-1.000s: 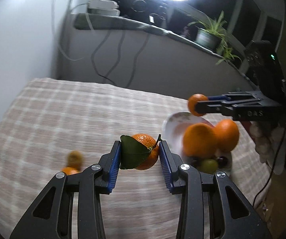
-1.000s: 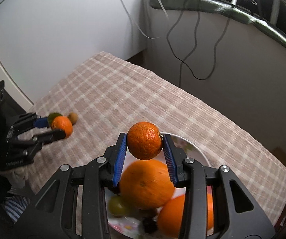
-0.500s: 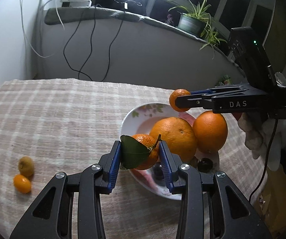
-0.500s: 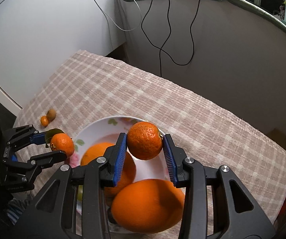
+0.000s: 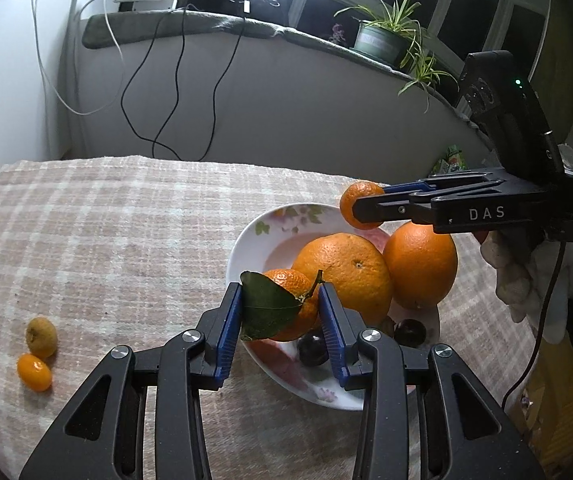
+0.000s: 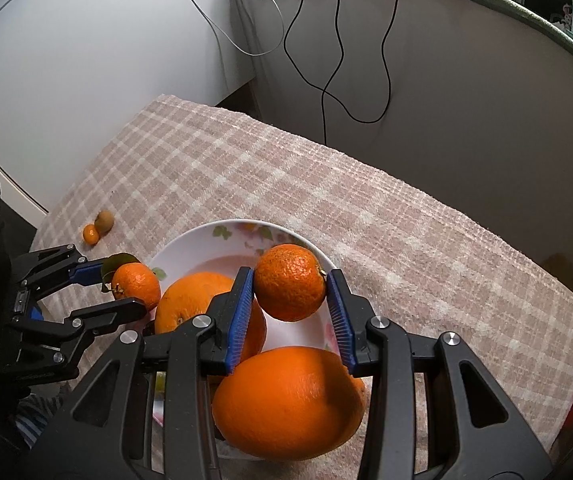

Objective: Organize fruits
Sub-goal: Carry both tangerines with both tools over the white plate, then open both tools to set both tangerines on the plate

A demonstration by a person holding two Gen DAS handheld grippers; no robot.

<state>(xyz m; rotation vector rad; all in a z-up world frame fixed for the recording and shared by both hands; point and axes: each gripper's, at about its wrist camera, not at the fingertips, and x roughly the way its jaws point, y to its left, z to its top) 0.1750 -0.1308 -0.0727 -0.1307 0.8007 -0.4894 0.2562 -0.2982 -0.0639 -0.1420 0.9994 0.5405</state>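
Note:
My left gripper (image 5: 280, 312) is shut on a leafy tangerine (image 5: 290, 304) and holds it over the near rim of a flowered white plate (image 5: 270, 220). My right gripper (image 6: 290, 300) is shut on a small tangerine (image 6: 290, 282) above the plate's (image 6: 190, 244) far side. It also shows in the left wrist view (image 5: 360, 204). Two large oranges (image 5: 344, 272) (image 5: 420, 264) lie in the plate with dark grapes (image 5: 312, 348). The left gripper also shows in the right wrist view (image 6: 118, 288).
A kumquat (image 5: 34, 372) and a small yellow-brown fruit (image 5: 41, 332) lie on the checked cloth (image 5: 106, 240) at the left. Black cables hang down the wall behind. Potted plants (image 5: 382, 36) stand on the sill.
Both grippers have moved over the plate with their tangerines. The left one swung right, away from the two small fruits; the right one moved toward the plate's far rim.

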